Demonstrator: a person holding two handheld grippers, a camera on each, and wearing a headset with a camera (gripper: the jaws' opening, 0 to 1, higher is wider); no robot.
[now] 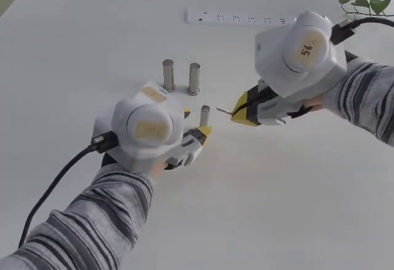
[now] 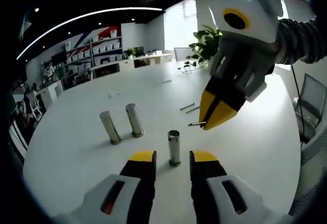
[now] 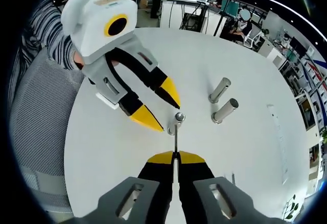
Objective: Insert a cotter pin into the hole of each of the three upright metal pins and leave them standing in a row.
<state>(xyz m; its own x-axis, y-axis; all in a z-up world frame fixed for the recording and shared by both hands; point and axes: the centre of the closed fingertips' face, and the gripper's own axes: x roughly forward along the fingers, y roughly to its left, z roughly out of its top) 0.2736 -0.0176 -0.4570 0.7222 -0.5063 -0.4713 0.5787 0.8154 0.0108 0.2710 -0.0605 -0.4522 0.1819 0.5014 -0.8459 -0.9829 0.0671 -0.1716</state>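
Three upright metal pins stand on the white table. Two are at the back, and the nearest pin stands alone in front. My left gripper is open, its yellow fingertips either side of the near pin's base without gripping it. My right gripper is shut on a thin cotter pin, whose tip points at the near pin's top from the right, a short gap away. In the right gripper view the cotter pin runs straight from my right gripper toward the near pin.
A white power strip lies at the table's far side, with a green plant at the far right. Two loose cotter pins lie on the table beyond the near pin. Black cables trail from both grippers.
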